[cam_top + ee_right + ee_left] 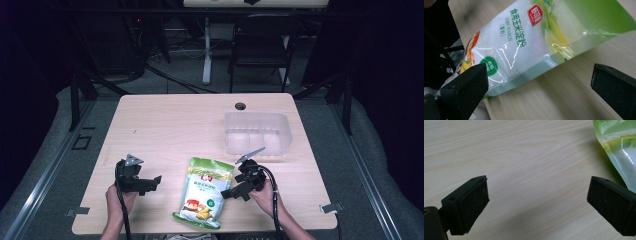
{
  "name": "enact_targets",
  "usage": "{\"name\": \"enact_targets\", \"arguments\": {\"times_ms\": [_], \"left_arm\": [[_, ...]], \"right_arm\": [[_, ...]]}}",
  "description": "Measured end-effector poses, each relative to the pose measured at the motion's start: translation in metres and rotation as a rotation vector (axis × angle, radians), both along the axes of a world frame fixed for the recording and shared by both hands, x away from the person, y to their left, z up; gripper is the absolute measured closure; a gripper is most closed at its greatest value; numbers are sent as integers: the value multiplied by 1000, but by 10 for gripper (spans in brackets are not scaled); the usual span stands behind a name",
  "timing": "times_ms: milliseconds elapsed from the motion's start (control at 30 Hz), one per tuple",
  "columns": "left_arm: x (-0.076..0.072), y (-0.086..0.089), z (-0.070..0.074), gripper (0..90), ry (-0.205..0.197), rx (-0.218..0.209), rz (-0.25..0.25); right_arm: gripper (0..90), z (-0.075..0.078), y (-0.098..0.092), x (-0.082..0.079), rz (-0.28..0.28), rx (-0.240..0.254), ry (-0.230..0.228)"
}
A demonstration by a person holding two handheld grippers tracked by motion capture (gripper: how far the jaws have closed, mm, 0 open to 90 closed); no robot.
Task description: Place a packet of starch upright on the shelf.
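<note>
A green and white bag of corn starch (205,192) lies flat near the table's front edge, between my two grippers. My left gripper (150,185) rests low to the bag's left, open, jaws wide over bare wood (537,202), with the bag's corner (619,147) at the upper right of the left gripper view. My right gripper (231,192) sits at the bag's right edge, open. In the right gripper view (537,92) the bag (524,42) lies just beyond the jaws, its edge near the left pad.
A clear plastic bin (257,132) stands on the light wooden table (175,125) behind the right gripper. A round cable hole (240,106) sits near the far edge. A chair (260,45) and a desk leg stand on the floor beyond.
</note>
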State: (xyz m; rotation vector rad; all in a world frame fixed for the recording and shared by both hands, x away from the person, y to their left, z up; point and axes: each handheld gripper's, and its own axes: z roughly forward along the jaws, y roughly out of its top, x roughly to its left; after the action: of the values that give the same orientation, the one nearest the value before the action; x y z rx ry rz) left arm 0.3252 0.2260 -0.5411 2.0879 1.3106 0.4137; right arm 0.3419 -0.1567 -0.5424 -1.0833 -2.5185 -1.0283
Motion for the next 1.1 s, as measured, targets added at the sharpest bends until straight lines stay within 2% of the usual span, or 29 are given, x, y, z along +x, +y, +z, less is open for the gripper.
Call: {"name": "enact_targets", "arguments": {"times_ms": [167,267,367,467,500,533,567,667,733,867,967,1033,1100], "left_arm": [[0,0,0,35,2,0,6],[1,1,-1,36,2,-3,10],[1,1,-1,36,2,2,15],[0,1,0,36,6,-1,8],[0,1,0,35,4,2,7],[1,1,0,36,3,2,7],[1,0,-1,36,6,0,7],[1,0,-1,36,9,3,5],[1,0,-1,36,3,7,3],[1,0,-2,36,11,2,5],[1,-1,-1,36,7,14,2],[1,-2,-1,36,10,5,3],[1,-2,-1,37,10,8,5]], "right_arm": [[2,-4,10,5,8,25,24],[4,-8,15,9,-7,35,34],[17,-9,19,15,-2,30,42],[33,-14,22,18,-25,39,58],[44,-15,21,20,-13,36,63],[59,-16,22,20,-24,50,69],[82,-17,23,21,-28,45,72],[168,-21,26,23,-73,87,93],[221,-23,29,23,-79,87,93],[435,-22,27,23,-97,109,89],[553,-20,27,22,-86,109,86],[633,-21,29,20,-93,125,88],[699,-21,29,20,-73,122,94]]}}
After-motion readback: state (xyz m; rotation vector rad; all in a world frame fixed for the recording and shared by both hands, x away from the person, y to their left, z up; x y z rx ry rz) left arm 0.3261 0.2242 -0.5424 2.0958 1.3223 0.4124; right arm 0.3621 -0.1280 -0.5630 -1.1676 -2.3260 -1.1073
